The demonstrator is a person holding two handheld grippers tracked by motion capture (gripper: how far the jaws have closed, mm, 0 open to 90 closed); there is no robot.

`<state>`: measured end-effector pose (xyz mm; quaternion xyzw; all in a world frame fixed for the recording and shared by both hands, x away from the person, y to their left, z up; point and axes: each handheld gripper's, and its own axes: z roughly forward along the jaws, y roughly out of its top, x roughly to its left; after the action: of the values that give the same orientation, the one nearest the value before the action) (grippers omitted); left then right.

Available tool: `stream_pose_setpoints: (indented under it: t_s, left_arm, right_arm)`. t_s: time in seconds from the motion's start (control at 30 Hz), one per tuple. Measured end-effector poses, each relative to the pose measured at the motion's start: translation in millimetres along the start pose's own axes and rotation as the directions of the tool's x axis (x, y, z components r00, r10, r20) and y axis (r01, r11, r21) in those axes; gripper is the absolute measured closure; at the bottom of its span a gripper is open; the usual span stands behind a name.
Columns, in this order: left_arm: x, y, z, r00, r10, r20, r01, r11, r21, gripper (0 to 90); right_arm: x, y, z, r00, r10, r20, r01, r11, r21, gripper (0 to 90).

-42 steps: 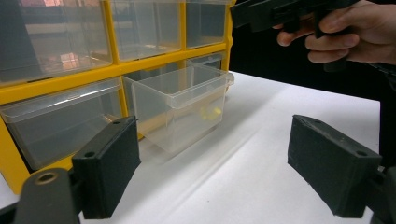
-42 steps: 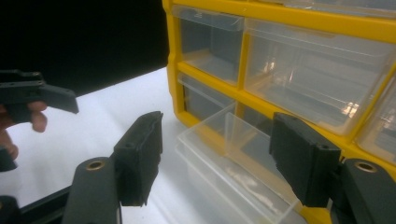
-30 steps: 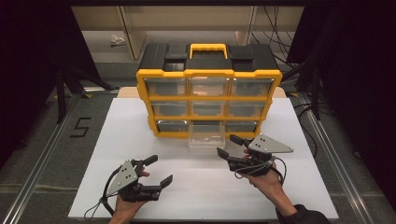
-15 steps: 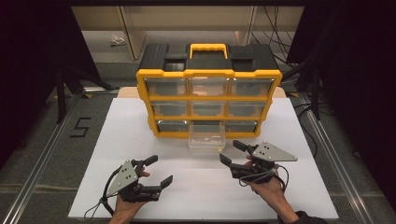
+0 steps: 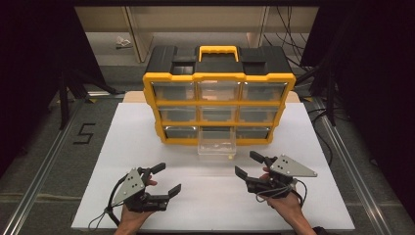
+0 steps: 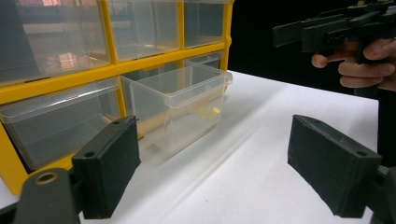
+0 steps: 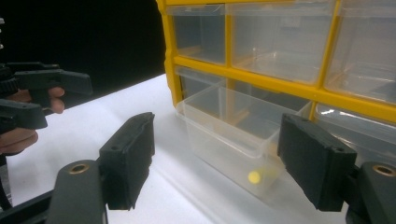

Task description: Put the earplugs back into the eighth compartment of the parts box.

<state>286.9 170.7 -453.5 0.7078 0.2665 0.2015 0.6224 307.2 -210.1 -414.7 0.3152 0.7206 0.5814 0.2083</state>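
White worktop (image 5: 147,142) | yellow organizer (image 5: 219,98) w/ clear drawer (image 5: 217,146) pulled out ahead of tools | left tool (image 5: 165,179) jaws apart, empty | right tool (image 5: 249,163) jaws apart, empty

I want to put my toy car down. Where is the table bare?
Bare white table lies left of the pulled-out drawer, and between the left gripper and right gripper. It is crowded close in front of the organizer.

White tabletop (image 5: 147,147) at frame centre, on grey floor (image 5: 44,161). Black "5" mark (image 5: 84,133) on floor at left. Metal rail (image 5: 342,156) along right side. Cables (image 5: 288,19) upper right; pale shelf unit (image 5: 132,29) upper left.
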Motion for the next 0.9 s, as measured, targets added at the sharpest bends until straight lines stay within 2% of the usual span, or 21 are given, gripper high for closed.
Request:
stream_pose_setpoints:
  t_s: [0.2,0.9]
  left_arm:
    - [0.2,-0.2,0.1,1.0000,-0.001,0.002,0.001,1.0000,0.000,16.5]
    - [0.6,0.0,1.1,0.9999,-0.008,0.011,0.008,0.9999,-0.008,16.2]
  right_arm:
    - [5.1,-5.0,-7.7,0.9994,-0.033,0.013,0.033,0.999,-0.007,27.9]
    - [10.4,-20.8,-19.3,0.9994,-0.031,0.013,0.031,0.999,0.014,23.9]
